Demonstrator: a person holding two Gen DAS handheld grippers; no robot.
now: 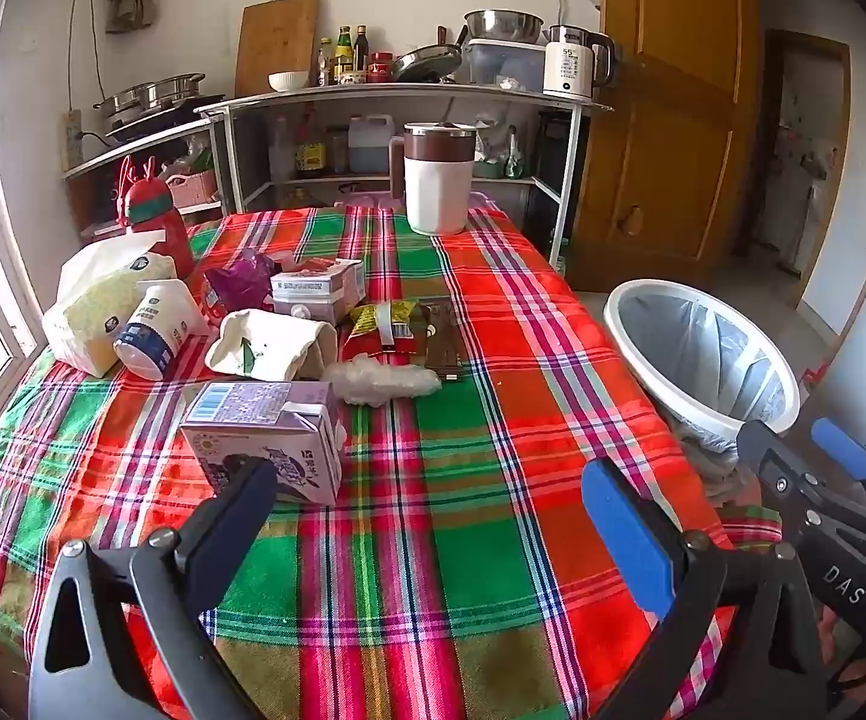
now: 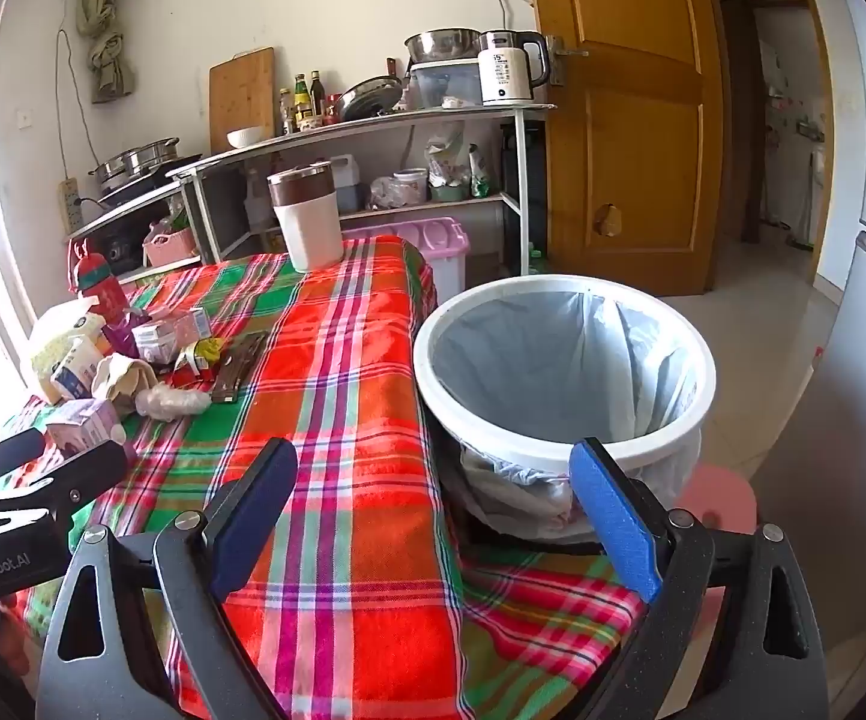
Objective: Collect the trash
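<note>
Litter lies on the left half of the plaid table (image 1: 469, 420): a purple milk carton (image 1: 264, 438), a crumpled clear plastic wrap (image 1: 384, 381), a squashed paper cup (image 1: 270, 345), a yellow-red snack wrapper (image 1: 384, 324), a brown wrapper (image 1: 442, 339), a second carton (image 1: 318, 291) and a yogurt cup (image 1: 156, 330). My left gripper (image 1: 433, 510) hangs open over the cloth, its left finger just in front of the purple carton. A white bin (image 2: 565, 372) with a plastic liner stands beside the table's right edge. My right gripper (image 2: 433, 492) is open and holds nothing, near the bin.
A white jug with a brown lid (image 1: 439, 180) stands at the table's far end. A tissue pack (image 1: 102, 300) and a red bottle (image 1: 156, 222) sit at the left. Kitchen shelves (image 1: 396, 102) with cookware lie behind, and a wooden door (image 1: 667, 108) at the right.
</note>
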